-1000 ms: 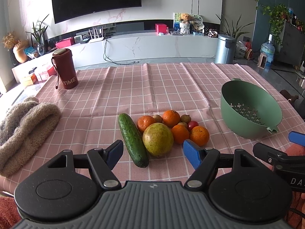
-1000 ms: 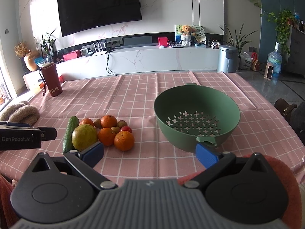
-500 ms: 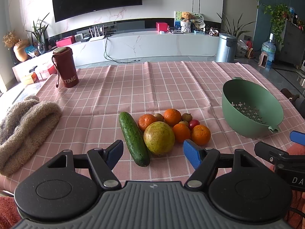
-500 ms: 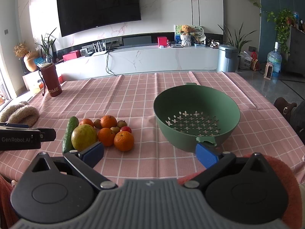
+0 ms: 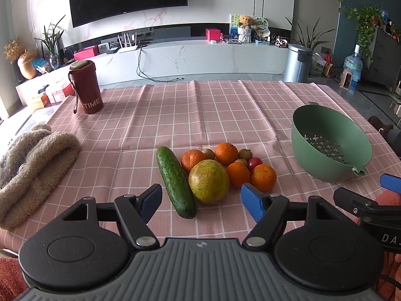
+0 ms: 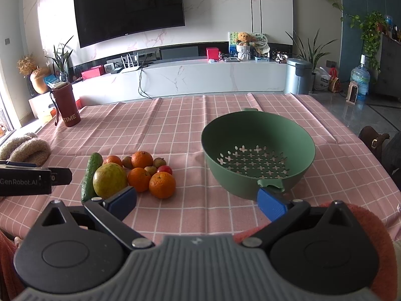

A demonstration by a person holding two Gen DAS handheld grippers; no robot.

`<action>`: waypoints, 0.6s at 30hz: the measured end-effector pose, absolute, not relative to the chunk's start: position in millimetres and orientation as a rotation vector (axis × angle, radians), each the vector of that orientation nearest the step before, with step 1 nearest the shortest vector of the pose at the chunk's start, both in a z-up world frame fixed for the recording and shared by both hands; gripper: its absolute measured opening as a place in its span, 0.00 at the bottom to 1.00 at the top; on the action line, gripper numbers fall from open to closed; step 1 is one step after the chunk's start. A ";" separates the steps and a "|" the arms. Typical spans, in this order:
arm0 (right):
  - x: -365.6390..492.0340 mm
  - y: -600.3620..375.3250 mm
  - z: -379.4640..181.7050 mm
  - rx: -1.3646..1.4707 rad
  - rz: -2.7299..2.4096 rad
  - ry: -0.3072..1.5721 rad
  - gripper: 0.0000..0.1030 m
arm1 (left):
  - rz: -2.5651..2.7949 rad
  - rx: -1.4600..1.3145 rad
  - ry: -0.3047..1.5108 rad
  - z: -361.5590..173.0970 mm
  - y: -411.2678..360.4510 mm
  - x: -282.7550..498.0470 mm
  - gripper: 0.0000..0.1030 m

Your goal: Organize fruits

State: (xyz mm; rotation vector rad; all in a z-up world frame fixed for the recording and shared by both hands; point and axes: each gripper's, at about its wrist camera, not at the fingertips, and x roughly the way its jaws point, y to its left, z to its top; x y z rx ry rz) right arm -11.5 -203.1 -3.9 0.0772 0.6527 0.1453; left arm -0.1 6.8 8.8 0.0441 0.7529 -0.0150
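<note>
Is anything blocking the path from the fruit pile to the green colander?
Nothing visible. Only bare pink checked tablecloth lies between the fruit pile and the empty green colander; both tongs hang open, short of them.

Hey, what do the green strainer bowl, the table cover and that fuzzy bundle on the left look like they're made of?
Green strainer bowl: probably moulded plastic, matte with an even colour, cross-shaped holes cut in its bottom. Table cover: looks like thin woven cloth or coated fabric, pink check with sharp fold creases. Fuzzy bundle: soft fleece or knit, beige with a shaggy pile; what garment it is, I cannot tell.
</note>
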 end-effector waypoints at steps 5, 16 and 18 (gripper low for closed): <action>-11.3 -203.1 -3.7 0.077 0.145 0.653 0.96 | -0.015 0.043 0.753 8.9 6.7 -0.1 0.82; -9.1 -203.5 -3.7 0.079 0.138 0.665 0.96 | -0.027 0.049 0.762 8.1 4.0 2.3 0.82; -8.1 -202.9 -3.1 0.079 0.138 0.672 0.96 | -0.030 0.054 0.765 8.3 4.5 5.0 0.82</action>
